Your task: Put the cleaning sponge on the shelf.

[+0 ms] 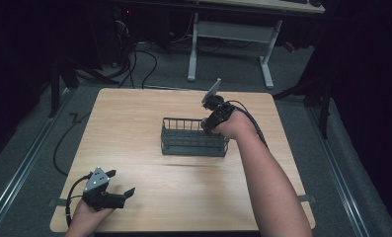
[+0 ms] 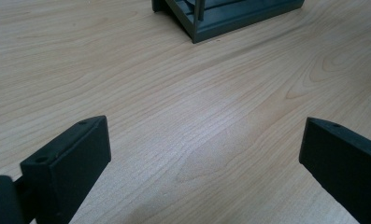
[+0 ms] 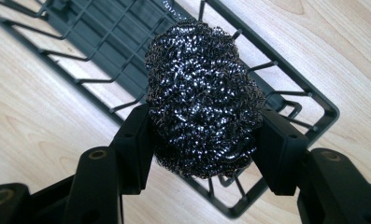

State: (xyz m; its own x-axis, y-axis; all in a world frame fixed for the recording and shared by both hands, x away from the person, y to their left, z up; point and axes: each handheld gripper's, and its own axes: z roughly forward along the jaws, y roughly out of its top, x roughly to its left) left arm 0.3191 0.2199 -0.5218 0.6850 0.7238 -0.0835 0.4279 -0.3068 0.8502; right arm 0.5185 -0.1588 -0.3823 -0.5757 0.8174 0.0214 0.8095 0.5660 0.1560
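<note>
A dark, shiny steel-wool scouring ball (image 3: pixel 204 98) is pinched between the right gripper's (image 3: pixel 206 140) 2 fingers, over the right end of a dark grey wire basket (image 1: pixel 195 137) mid-counter. The left gripper (image 1: pixel 115 183) rests at the light wooden counter's (image 1: pixel 134 123) near left, fingers spread. No writing is legible.
</note>
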